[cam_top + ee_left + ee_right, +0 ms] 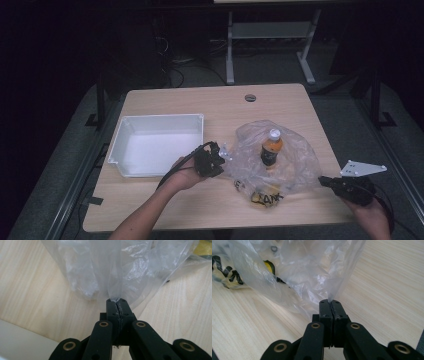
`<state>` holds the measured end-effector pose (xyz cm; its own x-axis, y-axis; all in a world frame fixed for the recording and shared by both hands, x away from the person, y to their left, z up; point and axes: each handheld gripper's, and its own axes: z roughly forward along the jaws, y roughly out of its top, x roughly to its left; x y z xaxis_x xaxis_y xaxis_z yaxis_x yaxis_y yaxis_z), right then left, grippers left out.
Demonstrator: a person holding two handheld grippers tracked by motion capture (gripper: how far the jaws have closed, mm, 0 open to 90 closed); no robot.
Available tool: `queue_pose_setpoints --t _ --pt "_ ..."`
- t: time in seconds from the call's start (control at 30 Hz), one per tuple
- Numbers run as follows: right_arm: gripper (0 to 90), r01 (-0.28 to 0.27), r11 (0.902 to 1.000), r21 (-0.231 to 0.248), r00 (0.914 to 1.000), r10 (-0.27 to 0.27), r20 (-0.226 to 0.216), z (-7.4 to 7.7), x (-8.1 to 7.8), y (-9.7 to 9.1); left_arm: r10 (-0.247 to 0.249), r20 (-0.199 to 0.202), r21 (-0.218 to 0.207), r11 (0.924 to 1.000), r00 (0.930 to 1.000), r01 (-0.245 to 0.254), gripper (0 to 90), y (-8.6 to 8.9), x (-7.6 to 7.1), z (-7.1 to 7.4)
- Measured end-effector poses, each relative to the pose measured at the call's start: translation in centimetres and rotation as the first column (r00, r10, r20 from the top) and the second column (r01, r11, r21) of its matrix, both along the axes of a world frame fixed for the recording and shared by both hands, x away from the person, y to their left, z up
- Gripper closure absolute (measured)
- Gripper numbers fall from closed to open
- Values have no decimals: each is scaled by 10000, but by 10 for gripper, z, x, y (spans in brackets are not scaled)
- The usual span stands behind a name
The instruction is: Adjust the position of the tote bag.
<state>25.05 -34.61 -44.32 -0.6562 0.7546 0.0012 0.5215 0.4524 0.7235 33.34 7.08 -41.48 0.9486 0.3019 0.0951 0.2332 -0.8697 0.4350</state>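
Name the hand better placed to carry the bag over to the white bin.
Left, probably. The left gripper, shut on the plastic bag, sits beside the white bin; the right gripper pinches the far edge.

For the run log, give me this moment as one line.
left gripper: shut on plastic bag | right gripper: shut on plastic bag | bottle: inside, upright

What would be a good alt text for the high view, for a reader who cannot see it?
Two hand-held grippers pinch a clear plastic bag on a wooden table, the left hand-held gripper at its left edge and the right hand-held gripper at its right edge. A bottle of orange drink stands upright inside the bag. An empty white tray sits to the left.
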Motion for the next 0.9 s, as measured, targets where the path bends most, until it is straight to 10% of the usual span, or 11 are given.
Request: queue_pose_setpoints --t 0.6,0.9 --pt "784 -114 9988 475 9999 109 114 5 -3 -9 157 -407 -1032 9945 9990 -198 798 26 -4 6" --pt "515 -744 9907 1142 9965 694 470 32 -5 -13 -39 -201 -1402 9901 9998 10 662 41 -14 24"
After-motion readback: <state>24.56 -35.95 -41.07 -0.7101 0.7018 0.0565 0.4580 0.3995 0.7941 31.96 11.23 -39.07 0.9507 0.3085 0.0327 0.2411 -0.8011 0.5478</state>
